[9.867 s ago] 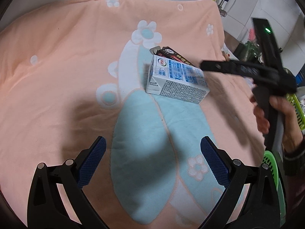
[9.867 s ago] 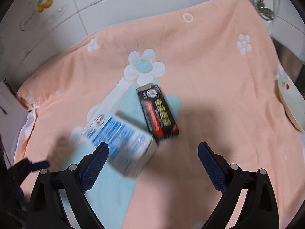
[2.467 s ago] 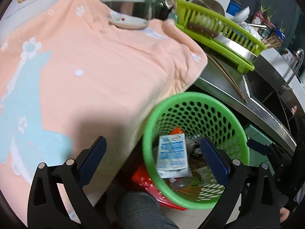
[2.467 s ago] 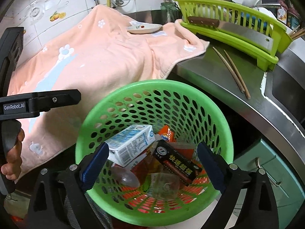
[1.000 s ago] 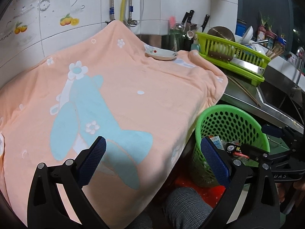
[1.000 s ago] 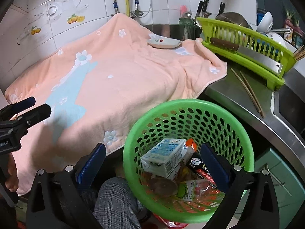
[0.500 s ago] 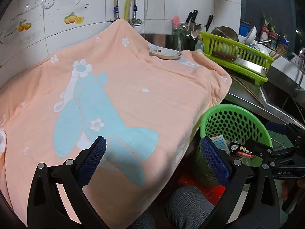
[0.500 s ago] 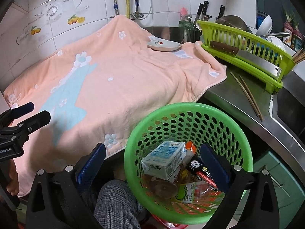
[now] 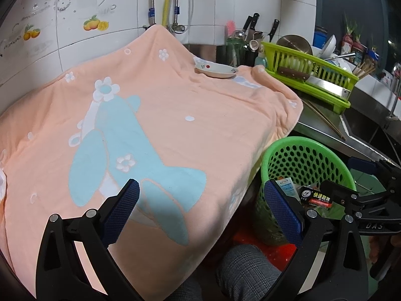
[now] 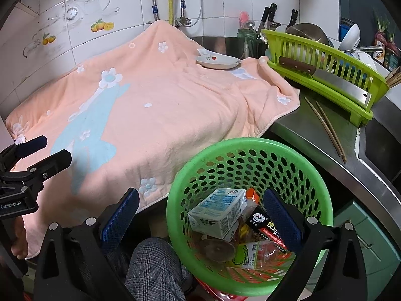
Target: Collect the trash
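At five o'clock, the green basket now holds the milk carton and black box, gone from the peach towel on the desk; both grippers' fingers spread apart, empty.

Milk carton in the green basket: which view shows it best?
The right wrist view: the milk carton lies fully exposed inside the green basket. The left wrist view shows only its top corner past the basket rim.

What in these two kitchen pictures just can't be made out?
- Right wrist view: the bottom of the green perforated plastic basket, buried under the white-and-blue carton and wrappers.
- Left wrist view: most of the basket's contents, hidden by its wall.
- Both views: whatever lies under the peach flowered towel.
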`<action>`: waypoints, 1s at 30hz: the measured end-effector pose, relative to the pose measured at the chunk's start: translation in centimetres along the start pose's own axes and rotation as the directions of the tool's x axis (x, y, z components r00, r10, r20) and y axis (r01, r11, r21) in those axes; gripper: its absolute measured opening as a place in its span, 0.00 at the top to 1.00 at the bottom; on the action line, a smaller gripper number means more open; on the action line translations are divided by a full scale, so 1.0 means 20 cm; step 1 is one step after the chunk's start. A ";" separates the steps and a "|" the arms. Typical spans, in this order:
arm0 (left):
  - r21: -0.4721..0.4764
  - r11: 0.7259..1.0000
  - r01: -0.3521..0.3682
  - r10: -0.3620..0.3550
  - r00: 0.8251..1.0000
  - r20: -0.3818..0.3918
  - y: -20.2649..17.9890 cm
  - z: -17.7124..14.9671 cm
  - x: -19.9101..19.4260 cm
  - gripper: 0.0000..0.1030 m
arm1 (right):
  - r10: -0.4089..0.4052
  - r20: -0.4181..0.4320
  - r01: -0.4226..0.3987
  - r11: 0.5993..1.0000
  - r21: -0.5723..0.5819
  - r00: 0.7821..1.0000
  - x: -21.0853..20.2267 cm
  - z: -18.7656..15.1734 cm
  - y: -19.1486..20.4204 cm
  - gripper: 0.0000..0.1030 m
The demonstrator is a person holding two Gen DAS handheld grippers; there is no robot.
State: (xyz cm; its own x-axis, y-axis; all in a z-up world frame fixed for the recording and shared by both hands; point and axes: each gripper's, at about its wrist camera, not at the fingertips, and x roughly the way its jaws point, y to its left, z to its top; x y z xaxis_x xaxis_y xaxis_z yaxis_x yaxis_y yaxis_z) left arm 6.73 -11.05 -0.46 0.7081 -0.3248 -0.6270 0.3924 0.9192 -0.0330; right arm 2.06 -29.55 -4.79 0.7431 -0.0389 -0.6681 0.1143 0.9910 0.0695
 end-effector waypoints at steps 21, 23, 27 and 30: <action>-0.032 0.999 -0.034 0.037 0.995 0.093 0.04 0.04 -0.11 0.05 | -0.050 0.091 0.049 0.999 0.013 0.995 -0.17 0.03 0.03 0.07; -0.030 0.999 -0.042 0.045 0.993 0.105 0.04 0.04 -0.12 0.05 | -0.053 0.106 0.052 0.999 0.014 0.993 -0.20 0.03 0.04 0.07; -0.033 0.998 -0.053 0.057 0.990 0.128 0.05 0.04 -0.17 0.05 | -0.067 0.134 0.067 0.998 0.008 0.989 -0.25 0.03 0.05 0.07; -0.041 0.997 -0.058 0.064 0.987 0.146 0.06 0.04 -0.21 0.05 | -0.074 0.153 0.073 0.997 0.007 0.985 -0.29 0.01 0.06 0.07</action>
State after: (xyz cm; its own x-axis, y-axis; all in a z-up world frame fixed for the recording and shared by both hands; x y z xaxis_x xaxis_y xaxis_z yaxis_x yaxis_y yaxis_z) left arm 4.66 -8.85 2.72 0.8098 -0.2945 -0.5074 0.3261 0.9449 -0.0280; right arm -1.87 -28.15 -0.68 0.8249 -0.1309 -0.5499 0.1733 0.9845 0.0256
